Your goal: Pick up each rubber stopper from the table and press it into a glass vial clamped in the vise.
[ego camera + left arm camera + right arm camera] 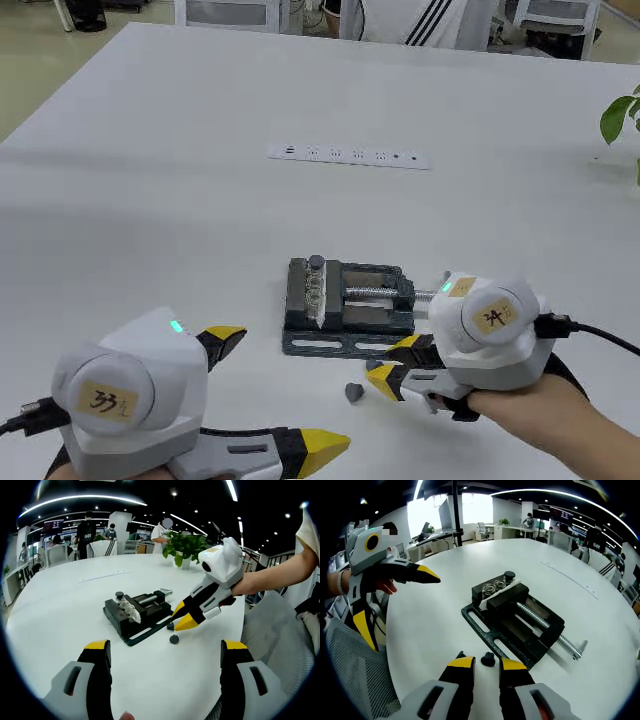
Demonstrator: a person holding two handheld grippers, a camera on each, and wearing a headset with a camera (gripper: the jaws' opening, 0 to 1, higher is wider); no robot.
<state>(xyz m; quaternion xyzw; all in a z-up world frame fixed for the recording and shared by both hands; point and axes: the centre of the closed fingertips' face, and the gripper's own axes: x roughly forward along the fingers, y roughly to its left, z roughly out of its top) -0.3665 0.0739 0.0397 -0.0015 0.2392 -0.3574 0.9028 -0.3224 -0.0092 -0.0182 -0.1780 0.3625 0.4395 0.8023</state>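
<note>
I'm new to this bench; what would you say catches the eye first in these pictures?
The black vise in the middle of the white table draws the eye first, with glass vials clamped in it, one plugged with a dark stopper. Beside it, the yellow-tipped right claw is open around a loose rubber stopper on the table. The left claw is spread wide at lower left in the head view.
</note>
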